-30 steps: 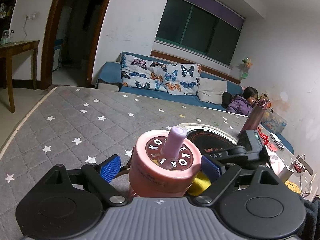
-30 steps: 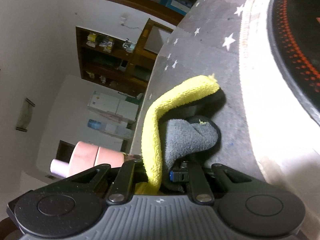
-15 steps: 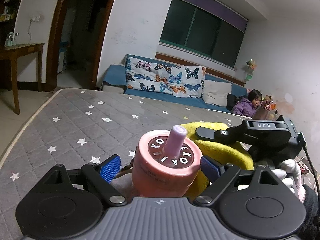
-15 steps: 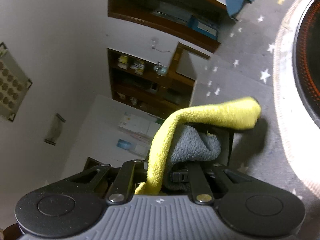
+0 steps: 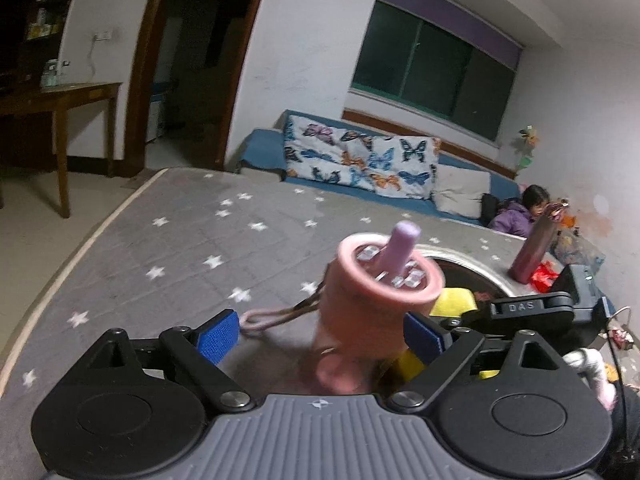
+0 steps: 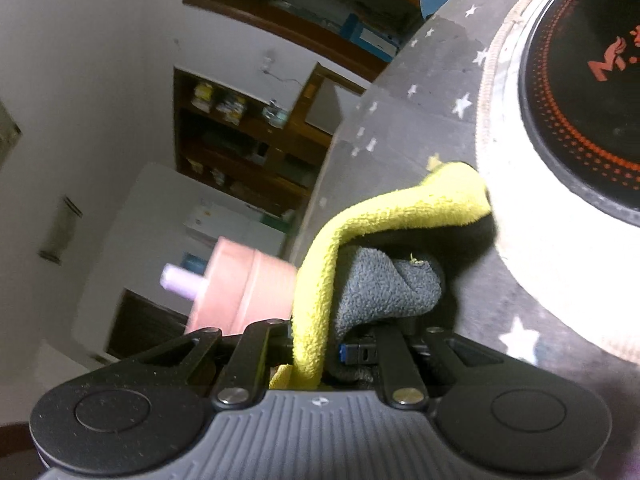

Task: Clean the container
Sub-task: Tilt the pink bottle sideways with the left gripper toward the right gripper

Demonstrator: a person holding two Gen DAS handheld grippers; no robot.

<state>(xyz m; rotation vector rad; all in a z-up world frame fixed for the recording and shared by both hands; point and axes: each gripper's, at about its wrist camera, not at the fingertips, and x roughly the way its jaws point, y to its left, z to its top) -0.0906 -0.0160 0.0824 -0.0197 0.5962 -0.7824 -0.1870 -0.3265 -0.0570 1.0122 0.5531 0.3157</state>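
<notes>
A pink container [image 5: 380,300] with a lilac spout stands tilted and blurred between the jaws of my left gripper [image 5: 320,334]. Those jaws are opening: the left blue pad [image 5: 218,334] is well clear of the container, while the right pad [image 5: 424,336] sits right at its side. My right gripper [image 6: 340,344] is shut on a yellow and grey cloth [image 6: 400,212], which hides its fingertips. The cloth [image 5: 454,300] hangs just right of the container, by the right gripper's black body [image 5: 532,308]. In the right wrist view the container [image 6: 248,292] lies left of the cloth.
The table wears a grey star-patterned cover [image 5: 160,248]. A round cooker with a black glass top [image 6: 580,100] sits close on the right. A dark red bottle [image 5: 534,252] stands behind it. A person [image 5: 516,216] sits by the sofa at the far right. A wooden side table [image 5: 60,96] is on the left.
The pink container has tipped over to the right and the left pad has come away from it. The right gripper with the cloth has dropped lower, closer to the cooker's rim.
</notes>
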